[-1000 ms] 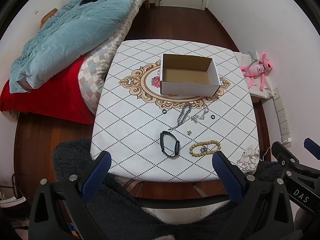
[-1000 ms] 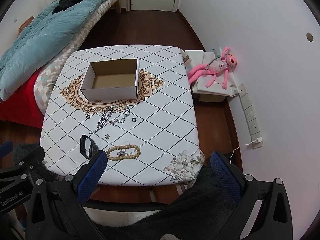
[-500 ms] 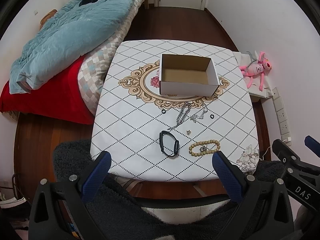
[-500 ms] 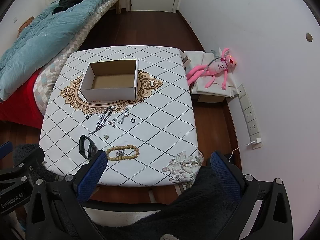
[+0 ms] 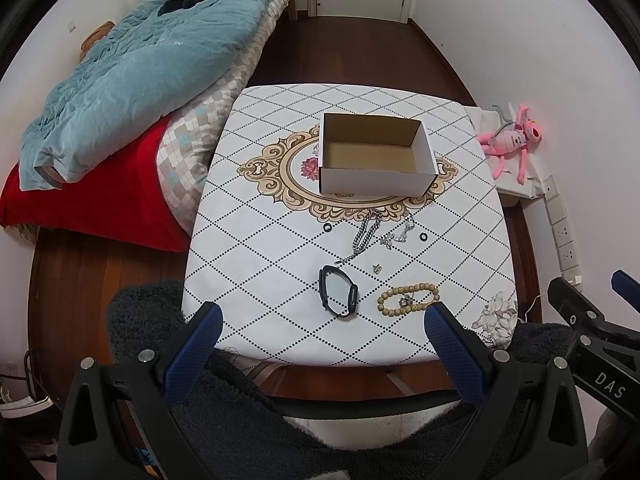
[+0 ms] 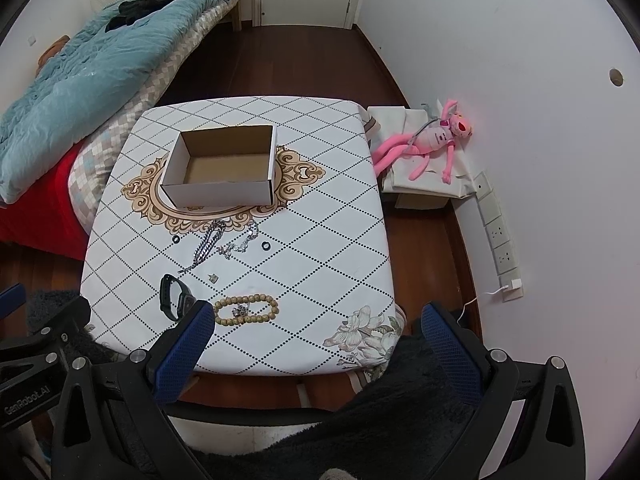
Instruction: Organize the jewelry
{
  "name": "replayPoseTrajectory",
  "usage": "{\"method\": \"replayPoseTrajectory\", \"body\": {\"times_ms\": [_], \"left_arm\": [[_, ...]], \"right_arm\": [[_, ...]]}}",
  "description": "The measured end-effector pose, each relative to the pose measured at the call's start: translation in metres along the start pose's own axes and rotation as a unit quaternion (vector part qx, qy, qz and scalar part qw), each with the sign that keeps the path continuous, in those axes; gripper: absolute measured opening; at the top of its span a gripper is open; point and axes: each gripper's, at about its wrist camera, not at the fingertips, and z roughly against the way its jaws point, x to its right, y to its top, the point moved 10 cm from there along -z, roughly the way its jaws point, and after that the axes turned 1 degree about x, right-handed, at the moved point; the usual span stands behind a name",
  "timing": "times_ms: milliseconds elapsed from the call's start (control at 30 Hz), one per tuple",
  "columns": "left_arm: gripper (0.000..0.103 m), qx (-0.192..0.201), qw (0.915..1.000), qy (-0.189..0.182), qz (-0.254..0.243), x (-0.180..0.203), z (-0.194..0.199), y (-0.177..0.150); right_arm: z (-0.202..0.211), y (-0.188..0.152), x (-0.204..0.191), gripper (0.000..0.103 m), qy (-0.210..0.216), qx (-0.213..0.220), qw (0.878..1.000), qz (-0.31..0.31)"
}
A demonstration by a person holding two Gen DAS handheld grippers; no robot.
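Because both tools were held back above the near edge of the table (image 5: pixel 280 152), wide apart and empty, neither had yet committed to any piece; the left gripper (image 5: pixel 322 320) sat at the bottom of its frame with its blue pads spread and nothing between them, and the right gripper (image 6: pixel 316 320) was likewise agape and empty at the bottom of its own view. The cardboard box (image 5: pixel 374 156) stood open and bare at the centre of the left view, on the gold medallion of the tablecloth, probably as the place where the jewelry was meant to end up. Everything to be sorted lay loose just below it in the frame: a silver chain (image 5: pixel 366 234) beside a finer chain (image 5: pixel 400 234), two small black rings (image 5: pixel 328 227) (image 5: pixel 422 237) flanking them, and a tiny charm (image 5: pixel 376 268) lower down. Nearest the grippers lay a black band (image 5: pixel 338 292) and a wooden bead bracelet (image 5: pixel 408 300) with a small metal trinket (image 5: pixel 406 301) inside its loop. This high, pulled-back pose seemed chosen to survey the spread. The nearest pieces looked the easiest first picks; the chains, lying close together, could tangle. A pink plush toy (image 6: pixel 430 144) lay at the right of the right view, off the table.
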Motion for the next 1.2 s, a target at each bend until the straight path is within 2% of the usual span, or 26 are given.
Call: {"method": "replayPoseTrajectory", "body": {"times_ms": [633, 767, 933, 1033, 1067, 1133, 1200], "left_arm": [[0.103, 0.007, 0.9999, -0.009, -0.001, 0.004, 0.003, 0.002], [0.103, 0.021, 0.9997, -0.003, -0.009, 0.006, -0.008, 0.011], [0.102, 0.034, 0.9994, 0.002, -0.009, 0.002, -0.041, 0.026], [0.102, 0.020, 0.9997, 0.012, -0.010, -0.003, -0.072, 0.026], [0.099, 0.010, 0.9998, 0.017, -0.011, -0.005, -0.084, 0.023], [0.092, -0.010, 0.9997, 0.018, -0.010, -0.008, -0.104, 0.015], [0.082, -0.037, 0.9991, 0.019, -0.007, -0.011, -0.127, 0.002]], "right_arm": [[0.007, 0.003, -0.003, 0.103, 0.000, 0.008, 1.000, 0.001], [0.000, 0.005, -0.002, 0.103, 0.019, 0.009, 1.000, -0.019], [-0.041, 0.012, 0.012, 0.103, 0.023, -0.006, 0.998, -0.063], [-0.079, 0.009, 0.014, 0.101, 0.021, -0.027, 0.996, -0.078], [-0.095, 0.005, 0.014, 0.099, 0.018, -0.037, 0.996, -0.080], [-0.128, -0.007, 0.010, 0.086, 0.022, -0.070, 0.994, -0.081], [-0.158, -0.024, 0.002, 0.081, 0.034, -0.103, 0.990, -0.087]]}}
